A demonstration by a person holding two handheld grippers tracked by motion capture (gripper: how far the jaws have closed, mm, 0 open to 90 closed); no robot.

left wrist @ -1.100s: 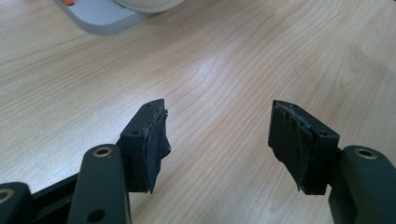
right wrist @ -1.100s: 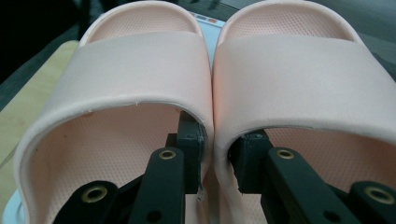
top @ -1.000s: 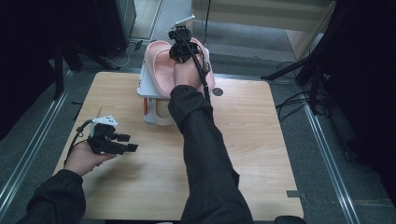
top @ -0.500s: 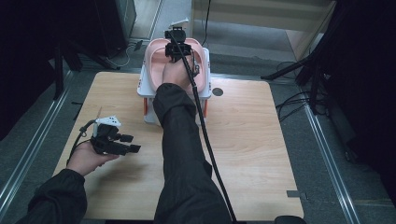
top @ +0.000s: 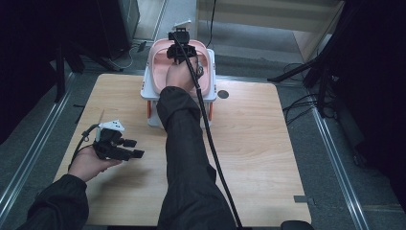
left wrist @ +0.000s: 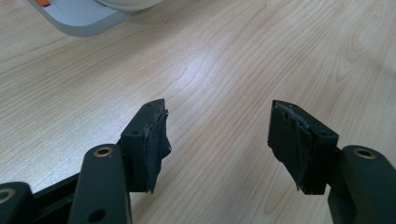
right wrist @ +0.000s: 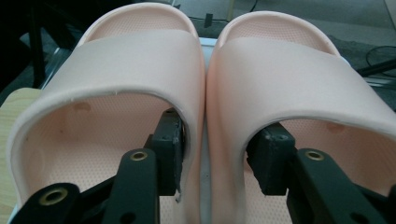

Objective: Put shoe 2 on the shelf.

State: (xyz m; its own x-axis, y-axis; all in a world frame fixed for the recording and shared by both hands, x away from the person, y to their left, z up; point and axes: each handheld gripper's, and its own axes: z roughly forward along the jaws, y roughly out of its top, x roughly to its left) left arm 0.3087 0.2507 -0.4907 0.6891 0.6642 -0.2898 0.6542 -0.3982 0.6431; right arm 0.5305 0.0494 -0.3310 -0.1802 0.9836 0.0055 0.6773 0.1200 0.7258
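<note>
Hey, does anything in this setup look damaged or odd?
Yes: the black pad tape on the left hand-held gripper looks frayed and peeling at its fingertips. The two pink foam slide sandals sit neatly side by side.

High view overlooks the table (top: 249, 143) — gripper views sit close; shared part perhaps its wood.
</note>
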